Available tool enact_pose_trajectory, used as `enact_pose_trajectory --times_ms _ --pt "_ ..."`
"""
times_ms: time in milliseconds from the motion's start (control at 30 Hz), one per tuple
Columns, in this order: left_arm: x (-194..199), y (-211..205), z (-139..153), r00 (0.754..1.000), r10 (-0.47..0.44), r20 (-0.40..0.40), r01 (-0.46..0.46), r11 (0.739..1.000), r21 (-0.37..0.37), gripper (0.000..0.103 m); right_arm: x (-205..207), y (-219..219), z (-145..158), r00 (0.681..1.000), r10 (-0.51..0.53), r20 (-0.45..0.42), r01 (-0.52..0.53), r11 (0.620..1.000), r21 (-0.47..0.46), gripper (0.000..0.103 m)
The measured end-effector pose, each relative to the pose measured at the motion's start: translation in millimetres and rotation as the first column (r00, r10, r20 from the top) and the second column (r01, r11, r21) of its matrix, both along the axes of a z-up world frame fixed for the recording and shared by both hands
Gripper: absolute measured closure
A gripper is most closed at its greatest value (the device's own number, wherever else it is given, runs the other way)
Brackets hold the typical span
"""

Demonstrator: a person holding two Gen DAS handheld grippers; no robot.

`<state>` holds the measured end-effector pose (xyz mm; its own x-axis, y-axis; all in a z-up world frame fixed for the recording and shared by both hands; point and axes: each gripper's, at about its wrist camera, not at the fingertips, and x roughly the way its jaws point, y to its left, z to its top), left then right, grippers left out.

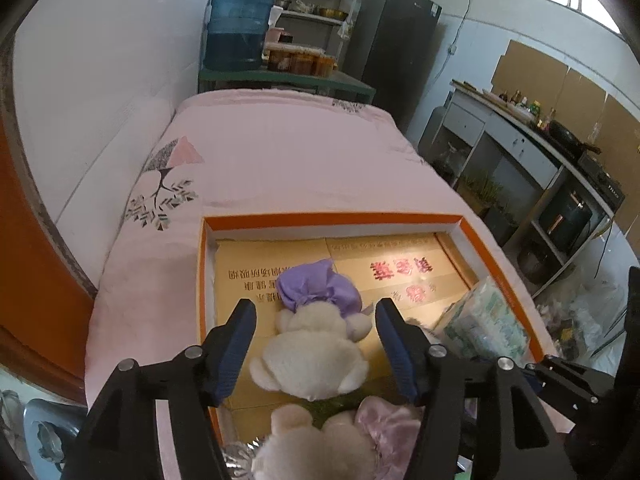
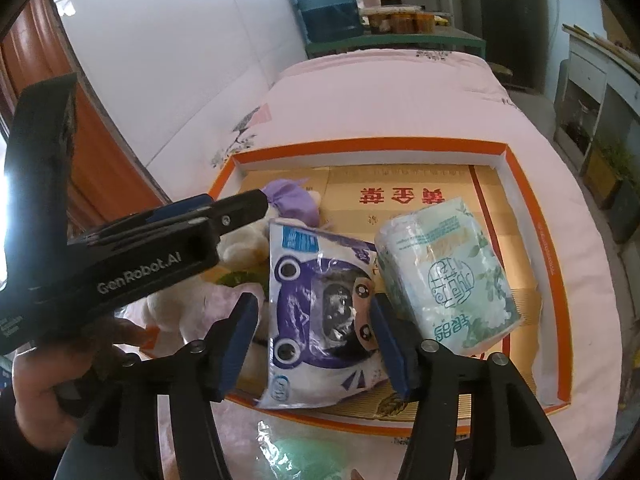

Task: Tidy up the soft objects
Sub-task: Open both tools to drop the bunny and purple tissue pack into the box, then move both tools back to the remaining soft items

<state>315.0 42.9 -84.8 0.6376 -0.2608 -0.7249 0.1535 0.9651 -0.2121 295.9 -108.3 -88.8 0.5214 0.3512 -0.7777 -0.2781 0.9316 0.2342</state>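
A shallow orange-rimmed box (image 1: 332, 218) lined with cardboard lies on the bed. In it a white plush (image 1: 312, 356) with a purple hat (image 1: 316, 288) lies between the fingers of my left gripper (image 1: 314, 307), which is open with a gap on both sides. A second plush in pink cloth (image 1: 320, 448) lies nearer the camera. My right gripper (image 2: 314, 302) is open around a blue-and-white packet (image 2: 320, 300) that lies on the box's front rim (image 2: 360, 146). A wrapped tissue roll pack (image 2: 448, 268) stands just right of the packet.
The pink bedspread (image 1: 288, 152) runs back to a green table holding a blue water jug (image 1: 236, 32). A black fridge (image 1: 392, 40) and a kitchen counter (image 1: 540, 148) stand to the right. A hand (image 2: 60, 372) holds the left tool. Green plastic (image 2: 304, 456) lies before the box.
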Motion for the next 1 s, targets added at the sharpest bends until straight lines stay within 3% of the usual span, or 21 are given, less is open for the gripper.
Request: enact_pose_trajectory --times_ms 700,1000 --pt "-52 -2 40 0.992 0.062 0.106 -0.061 0.998 -0.008 0.041 -33 -15 30 0.998 -0.02 0.065 0.018 1.0 0.022 0.043" --pt "-81 1 46 0.991 0.082 0.105 -0.079 0.996 -0.032 0.041 -55 -24 42 0.996 -0.035 0.086 0.034 0.999 0.018 0.043"
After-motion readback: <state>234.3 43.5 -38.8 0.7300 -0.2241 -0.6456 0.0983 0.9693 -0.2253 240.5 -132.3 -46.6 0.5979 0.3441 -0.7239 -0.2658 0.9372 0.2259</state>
